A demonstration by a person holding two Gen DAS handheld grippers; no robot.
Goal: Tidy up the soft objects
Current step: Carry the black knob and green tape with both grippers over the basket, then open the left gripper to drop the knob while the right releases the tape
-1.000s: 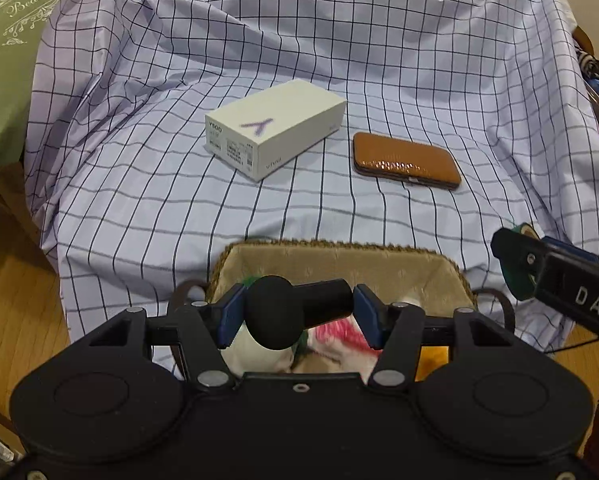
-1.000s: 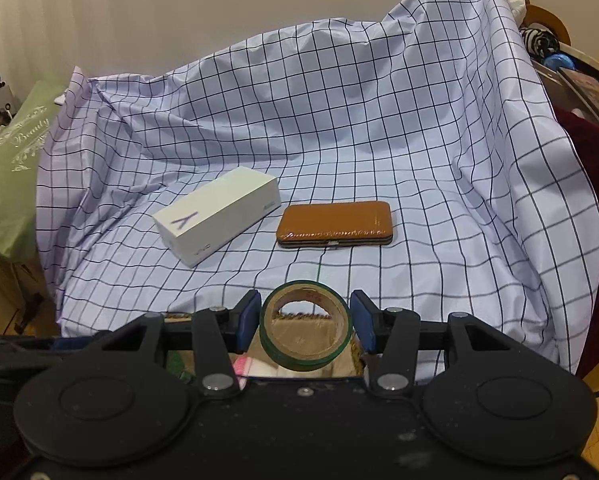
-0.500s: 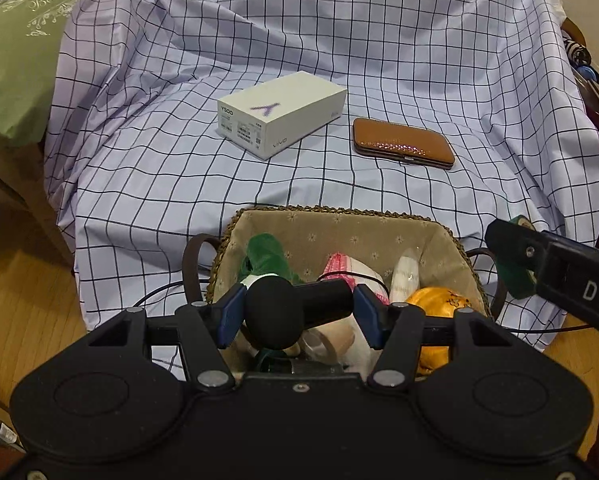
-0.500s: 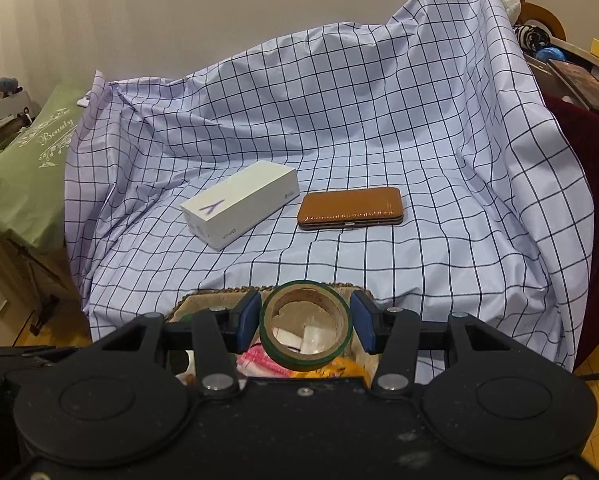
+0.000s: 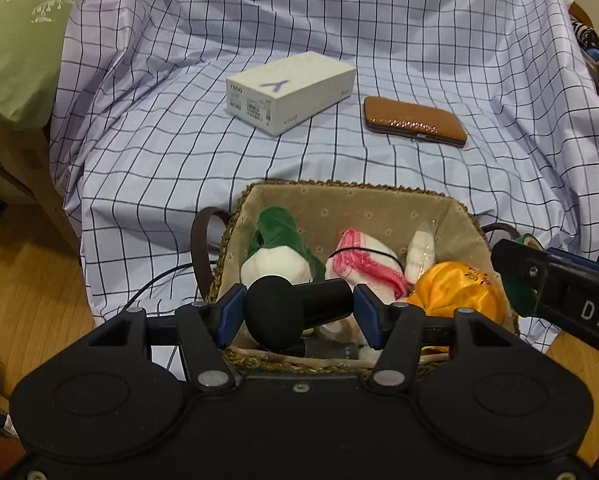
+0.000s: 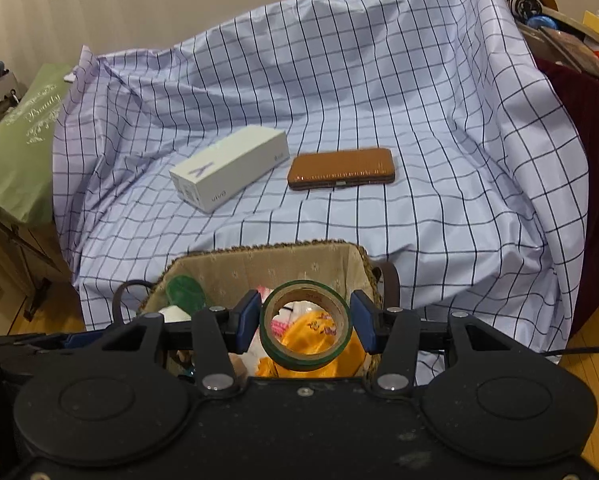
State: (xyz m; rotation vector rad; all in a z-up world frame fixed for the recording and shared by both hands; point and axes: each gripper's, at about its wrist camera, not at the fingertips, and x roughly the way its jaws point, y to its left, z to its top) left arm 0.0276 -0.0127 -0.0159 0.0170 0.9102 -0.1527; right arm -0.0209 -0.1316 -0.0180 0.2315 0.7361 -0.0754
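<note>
My left gripper (image 5: 297,310) is shut on a black microphone-like object (image 5: 283,310) with a round foam head, held crosswise above the near rim of the woven basket (image 5: 339,190). Inside the basket lie a green-and-white plush (image 5: 277,248), a pink-and-white cloth (image 5: 363,258), a small white packet (image 5: 421,250) and an orange satin pouch (image 5: 457,286). My right gripper (image 6: 305,324) is shut on a green tape roll (image 6: 305,326), hanging over the same basket (image 6: 259,256). The right gripper's body (image 5: 559,288) shows at the right edge of the left wrist view.
A white phone box (image 5: 291,90) and a brown leather case (image 5: 415,120) lie on the checked sheet (image 5: 379,20) draped over the seat behind the basket. A green cloth (image 5: 15,40) covers furniture at left. Cluttered shelves (image 6: 559,32) stand at right; wooden floor below.
Both grippers have drawn back and lower from the seat, bringing the basket's inside and its soft things into view. Both grips are unchanged.
</note>
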